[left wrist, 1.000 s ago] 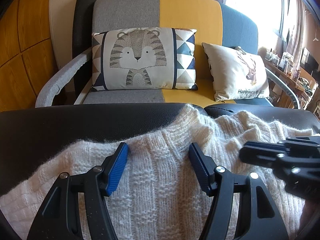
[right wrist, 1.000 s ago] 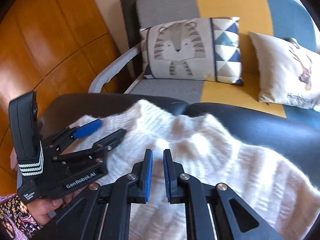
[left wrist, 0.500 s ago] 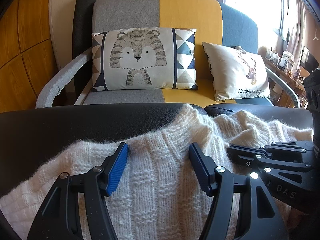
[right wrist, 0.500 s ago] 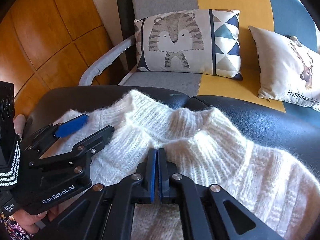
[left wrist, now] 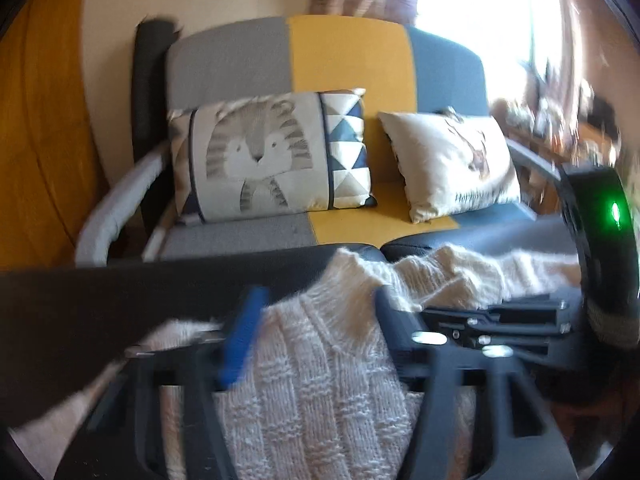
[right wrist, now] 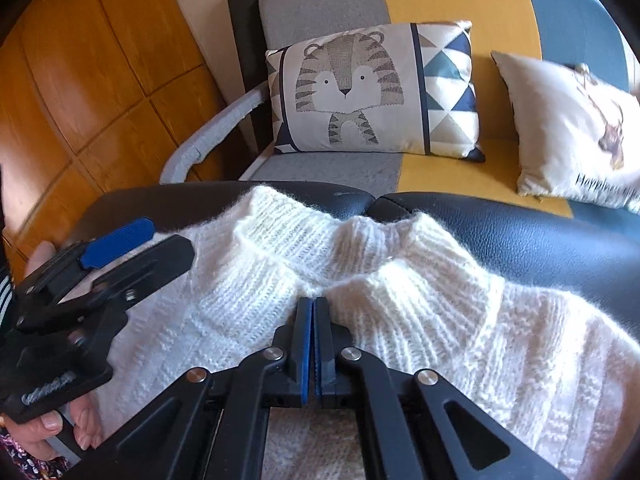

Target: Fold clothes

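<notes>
Tiger cushion (right wrist: 372,88) and cream cushion (right wrist: 560,128) on grey-yellow-blue sofa (right wrist: 320,12); black leather seat (right wrist: 540,236) in front.

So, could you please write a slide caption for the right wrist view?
Right gripper shut on the white knit sweater below its collar; open left gripper alongside.

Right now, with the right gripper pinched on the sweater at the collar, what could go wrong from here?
1. The right gripper is shut on a small bit of the white sweater just below the collar; loose knit could stretch or slip out when lifted.
2. The left gripper is open, straddling the fabric, so a one-sided pull may bunch the sweater.
3. The sweater lies on smooth black leather cushions, so it may slide rather than fold.
</notes>
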